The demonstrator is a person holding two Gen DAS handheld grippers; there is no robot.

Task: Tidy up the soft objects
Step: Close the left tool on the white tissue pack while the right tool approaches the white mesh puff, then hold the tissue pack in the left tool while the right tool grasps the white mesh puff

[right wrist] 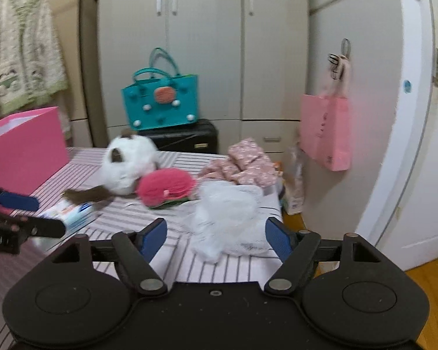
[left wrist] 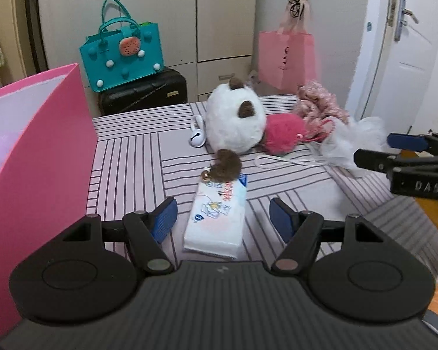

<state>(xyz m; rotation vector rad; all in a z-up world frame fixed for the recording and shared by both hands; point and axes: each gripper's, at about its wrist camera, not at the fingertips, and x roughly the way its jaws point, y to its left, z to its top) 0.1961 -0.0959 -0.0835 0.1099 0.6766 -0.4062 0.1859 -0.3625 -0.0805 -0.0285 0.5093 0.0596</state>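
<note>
My left gripper (left wrist: pixel 223 218) is open over the striped bed, its jaws on either side of a white tissue pack (left wrist: pixel 217 218) without touching it. Beyond lie a white plush with brown ears and tail (left wrist: pixel 233 119), a red fluffy plush (left wrist: pixel 283 131), a pink floral cloth (left wrist: pixel 318 102) and a clear plastic bag (left wrist: pixel 350 143). My right gripper (right wrist: pixel 216 236) is open and empty, hovering over the plastic bag (right wrist: pixel 227 213). The white plush (right wrist: pixel 125 160), red plush (right wrist: pixel 166 186) and pink cloth (right wrist: pixel 245 163) lie behind it.
A large pink box (left wrist: pixel 38 157) stands open on the bed's left side. A teal bag (left wrist: pixel 122 55) sits on a black suitcase (left wrist: pixel 143 93) by the wardrobe. A pink paper bag (right wrist: pixel 327 131) hangs on the right. The bed's right edge drops to a wooden floor (right wrist: pixel 423 285).
</note>
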